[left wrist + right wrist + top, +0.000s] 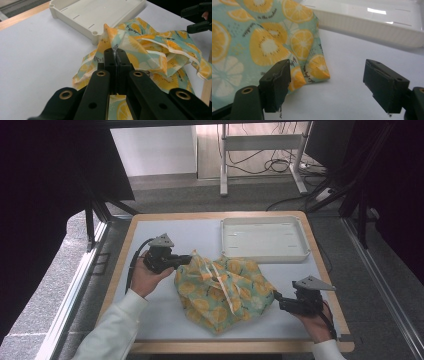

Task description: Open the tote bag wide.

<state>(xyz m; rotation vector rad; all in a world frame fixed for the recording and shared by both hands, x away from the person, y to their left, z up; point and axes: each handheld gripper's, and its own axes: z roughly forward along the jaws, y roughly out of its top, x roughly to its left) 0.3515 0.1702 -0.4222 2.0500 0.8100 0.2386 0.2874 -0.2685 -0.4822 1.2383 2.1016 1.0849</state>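
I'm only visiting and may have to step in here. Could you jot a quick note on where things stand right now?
Left claw: shut on a corner of the fruit-print cloth.
Right claw: open, holding nothing, its jaws beside the cloth's near corner.
The cloth lies crumpled mid-table; the white tray sits empty behind it.
Done: one corner gripped.
Left, probably: grip the second corner with the right claw, then spread or fold the cloth.

One fruit-print cloth (222, 292) is lying on one tabletop (165, 315), one white tray (264, 239) is sitting beside it, and two hand-held grippers, left (186, 260) and right (276, 297), are flanking the cloth.
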